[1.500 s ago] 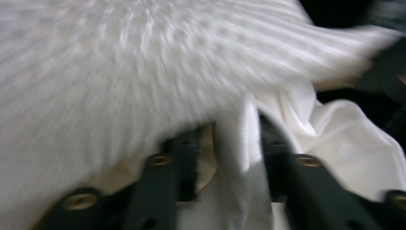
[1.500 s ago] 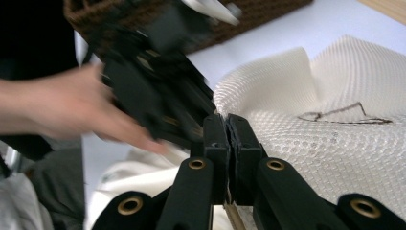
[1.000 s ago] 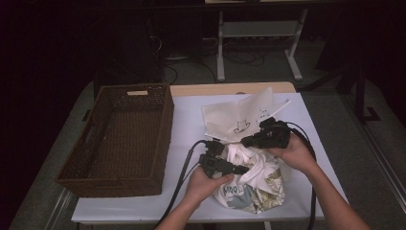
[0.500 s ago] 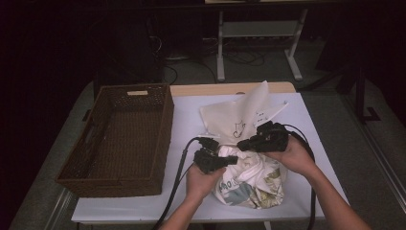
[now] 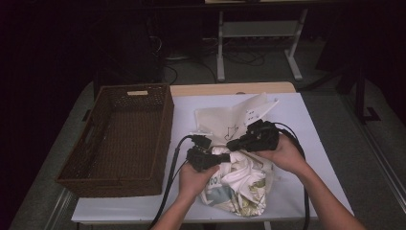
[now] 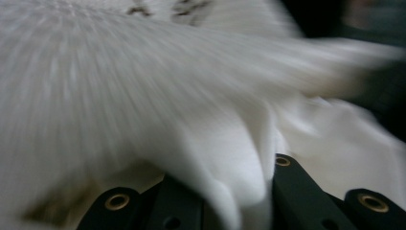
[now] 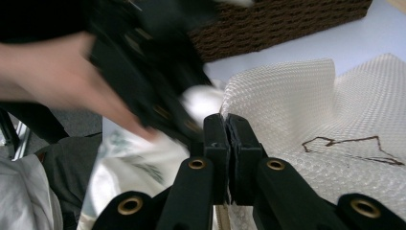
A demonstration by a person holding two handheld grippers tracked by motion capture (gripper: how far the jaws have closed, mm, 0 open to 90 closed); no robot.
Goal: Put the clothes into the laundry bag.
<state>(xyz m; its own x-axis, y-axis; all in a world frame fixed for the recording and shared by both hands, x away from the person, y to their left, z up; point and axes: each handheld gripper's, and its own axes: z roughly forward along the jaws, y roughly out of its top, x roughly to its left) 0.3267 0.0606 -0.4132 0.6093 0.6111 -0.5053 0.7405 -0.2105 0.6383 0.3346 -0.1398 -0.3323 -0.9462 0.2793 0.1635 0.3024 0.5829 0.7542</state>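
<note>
left gripper: just clenched on the white garment
right gripper: clamped on the cream mesh bag
basket: left, on worktop

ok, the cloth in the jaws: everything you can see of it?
The cloth is a crumpled white bundle with green-blue print, soft and thin by its folds. It lies on the white table, right of the wicker basket, partly over a cream waffle-textured sheet. The left gripper pinches a fold of it; the right gripper, jaws shut, meets it there.
</note>
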